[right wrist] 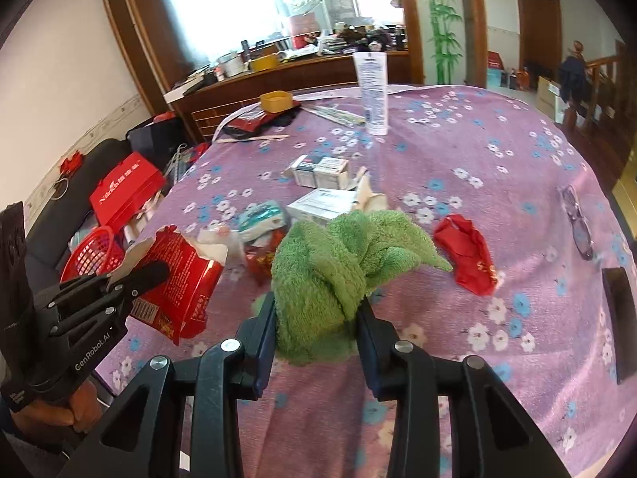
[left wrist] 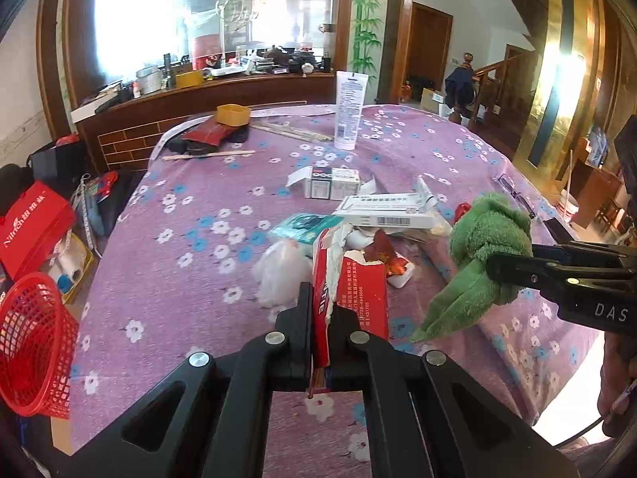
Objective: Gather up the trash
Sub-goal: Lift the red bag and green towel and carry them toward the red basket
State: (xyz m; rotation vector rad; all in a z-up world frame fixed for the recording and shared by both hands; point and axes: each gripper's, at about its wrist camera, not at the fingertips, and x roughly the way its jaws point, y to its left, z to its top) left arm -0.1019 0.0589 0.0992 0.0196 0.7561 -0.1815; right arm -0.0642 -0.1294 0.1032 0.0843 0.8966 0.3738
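While the left gripper [left wrist: 320, 318] is clamped tight on a torn red carton [left wrist: 354, 279] above the floral tablecloth [left wrist: 191, 279], the right gripper [right wrist: 318, 318], partly open, grips a bunched green cloth [right wrist: 338, 263]. More litter lies just beyond; a red basket [left wrist: 32, 342] sits off the table's left edge.

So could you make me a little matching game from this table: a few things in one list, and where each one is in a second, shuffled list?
Things:
1. torn red box
2. green towel
3. white tube
4. red basket

Places:
A. standing upright at the far side of the table
B. clamped in the right gripper
C. off the table's left edge, lower down
D. pinched in the left gripper

Pairs: 1-D, 2-B, 3-A, 4-C
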